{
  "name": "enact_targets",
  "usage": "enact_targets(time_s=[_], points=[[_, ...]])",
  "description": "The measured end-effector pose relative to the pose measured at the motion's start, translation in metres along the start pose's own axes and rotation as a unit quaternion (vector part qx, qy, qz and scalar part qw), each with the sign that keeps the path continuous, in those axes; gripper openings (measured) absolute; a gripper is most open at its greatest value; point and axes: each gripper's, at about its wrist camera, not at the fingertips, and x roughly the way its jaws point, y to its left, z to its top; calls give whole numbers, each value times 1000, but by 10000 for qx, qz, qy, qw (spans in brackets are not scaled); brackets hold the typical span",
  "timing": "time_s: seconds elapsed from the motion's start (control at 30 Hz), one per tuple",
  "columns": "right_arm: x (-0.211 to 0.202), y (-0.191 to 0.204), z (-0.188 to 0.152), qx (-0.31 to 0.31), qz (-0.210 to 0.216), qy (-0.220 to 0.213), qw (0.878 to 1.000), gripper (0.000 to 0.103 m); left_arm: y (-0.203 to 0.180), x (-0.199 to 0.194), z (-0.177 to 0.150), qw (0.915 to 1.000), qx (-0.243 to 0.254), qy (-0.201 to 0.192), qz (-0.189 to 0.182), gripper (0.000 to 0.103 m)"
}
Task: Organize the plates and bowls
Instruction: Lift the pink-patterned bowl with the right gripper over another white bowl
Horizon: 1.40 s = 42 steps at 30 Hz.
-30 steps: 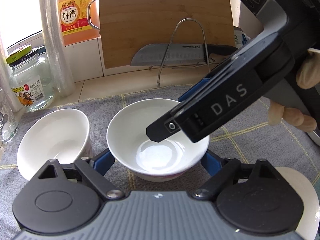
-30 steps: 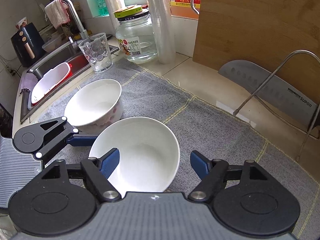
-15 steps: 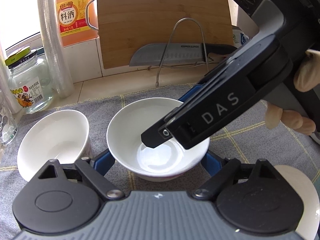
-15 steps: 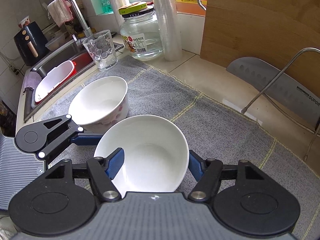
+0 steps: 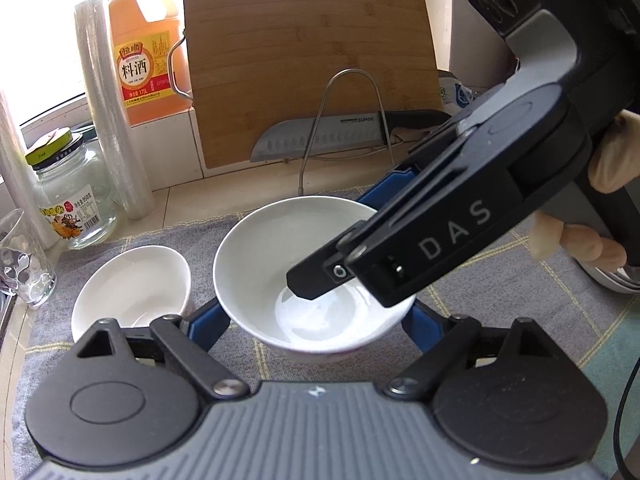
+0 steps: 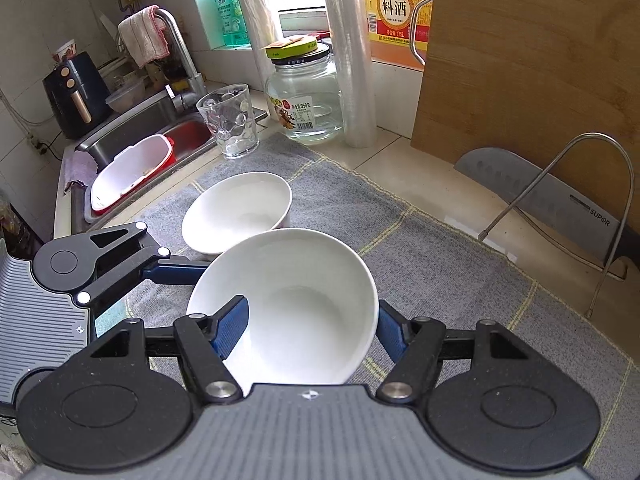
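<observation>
Two white bowls stand on a grey cloth. In the left wrist view the larger bowl [image 5: 260,256] sits between the blue fingers of my left gripper [image 5: 316,324], whose jaws stand wide beside its base. My right gripper [image 5: 360,264] reaches over that bowl from the right. In the right wrist view the same bowl [image 6: 304,304] has its rim between the right gripper's [image 6: 312,328] fingers: one finger [image 6: 230,326] inside, the other outside. The second bowl [image 6: 240,212] stands just behind, also in the left wrist view [image 5: 132,288].
A grey cloth [image 6: 420,256] covers the counter. Behind stand a glass [image 6: 230,124], a jar [image 6: 304,100], a film roll [image 6: 352,52], a cooking-wine bottle [image 5: 144,48], a cutting board [image 5: 312,68] and a knife [image 5: 320,136] on a wire stand. A sink [image 6: 132,148] lies left.
My right gripper has moved forward and closed in on the bowl's rim, one finger now inside the bowl. The left gripper has stayed around the bowl's base.
</observation>
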Motion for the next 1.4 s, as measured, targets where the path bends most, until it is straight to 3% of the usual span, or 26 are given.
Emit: enact_targets(time_s=[0.6,1.4], points=[[-64,41,-51,41,-231,-224,9995,73,-43,-55,-16,9992,221,-84,-334,91],[-77,48,-107,406,-547,-34,9977,74,-74,-58,-41,9956,446,221,-798,91]])
